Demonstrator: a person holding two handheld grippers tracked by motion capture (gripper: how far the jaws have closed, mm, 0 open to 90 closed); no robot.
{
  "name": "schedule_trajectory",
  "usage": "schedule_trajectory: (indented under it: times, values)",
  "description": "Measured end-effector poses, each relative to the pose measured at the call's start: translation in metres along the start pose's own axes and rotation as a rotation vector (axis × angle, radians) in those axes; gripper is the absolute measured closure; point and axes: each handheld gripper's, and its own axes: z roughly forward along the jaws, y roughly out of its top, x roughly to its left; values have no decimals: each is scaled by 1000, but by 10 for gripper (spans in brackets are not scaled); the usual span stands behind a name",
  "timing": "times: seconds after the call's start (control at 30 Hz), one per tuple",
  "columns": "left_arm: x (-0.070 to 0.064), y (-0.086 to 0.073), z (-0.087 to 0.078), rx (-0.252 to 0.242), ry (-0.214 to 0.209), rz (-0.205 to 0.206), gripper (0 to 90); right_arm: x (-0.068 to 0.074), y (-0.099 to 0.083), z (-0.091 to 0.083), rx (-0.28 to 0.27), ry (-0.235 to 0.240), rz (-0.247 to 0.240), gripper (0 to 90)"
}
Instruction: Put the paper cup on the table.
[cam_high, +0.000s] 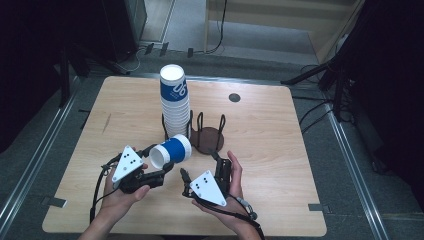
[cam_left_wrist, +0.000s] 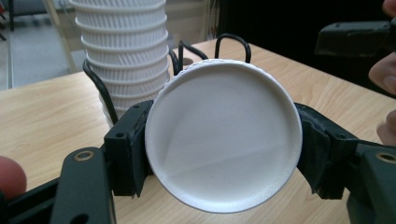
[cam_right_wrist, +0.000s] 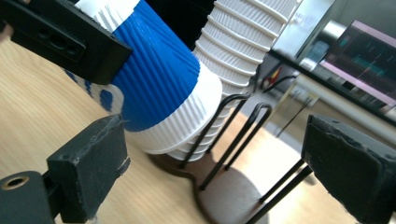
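My left gripper (cam_high: 161, 176) clamps the blue cup (cam_high: 171, 150), axis toward 2 o'clock; my right gripper (cam_high: 200, 172), jaws apart, empty, sits at its 4 o'clock.

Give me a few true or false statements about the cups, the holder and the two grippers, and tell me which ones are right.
1. The left gripper is shut on a blue and white cup. True.
2. That cup stands upright on the table. False: it is held off the table on its side, its base turned toward the left gripper's camera.
3. The right gripper grips a cup too. False: its jaws are open with nothing between them.
4. A tall stack of cups stands in one side of the dark wire holder. True.
5. Both sides of the holder are full. False: the round base beside the stack is bare.
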Motion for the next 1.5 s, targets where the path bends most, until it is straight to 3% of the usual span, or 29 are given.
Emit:
schedule_trajectory:
  times: [0.07, 0.1, 0.27, 0.33, 0.4, 0.47, 0.53, 0.57, 0.6, 0.73, 0.77, 0.8, 0.93, 1.03, 1.07, 1.17, 1.5]
  values:
    - [0, 0, -1, -17, -9, -4, 292, -4, 4, -1, 12, 2, 73, 78]
    - [0, 0, -1, -26, -5, -2, 292, -4, 4, -1, 12, 2, 73, 78]
    - [1, 0, 1, -47, -13, -24, 291, -11, 10, -6, -1, 0, 207, 91]
    - [1, 0, 2, -61, -18, -37, 291, -15, 11, -8, 17, 2, 264, 91]
    - [1, 1, 4, -76, -8, -38, 291, -15, 11, -8, 19, -3, 275, 90]
    - [0, 0, 5, -92, -13, -41, 291, -19, 12, -10, 24, -12, 350, 101]
    - [-1, 0, 5, -121, -10, -42, 291, -23, 14, -11, 48, -12, 424, 29]
    - [-2, 0, 6, -129, -4, -41, 291, -27, 15, -10, 70, -12, 486, 0]
    - [-2, 0, 6, -134, 0, -47, 291, -27, 15, -10, 70, -12, 486, 0]
    - [-1, -1, 6, -149, 3, -62, 291, -30, 18, -10, 93, -40, 604, 0]
    - [0, -1, 7, -159, 0, -68, 290, -30, 20, -9, 98, -44, 654, 0]
    - [0, -1, 7, -165, 1, -71, 290, -30, 20, -9, 98, -44, 654, 0]
    - [1, -2, 8, -179, 19, -73, 290, -28, 23, -7, 94, -38, 736, 0]
    - [1, -4, 9, -187, 34, -63, 290, -25, 25, -6, 71, -40, 821, 0]
    - [1, -4, 10, -192, 34, -62, 290, -25, 25, -6, 71, -40, 821, 0]
    - [0, -5, 10, -203, 30, -67, 290, -24, 27, -5, 54, -28, 890, 0]
    - [1, -7, 12, -250, 10, -90, 290, -17, 31, -2, 33, -26, 1037, 0]
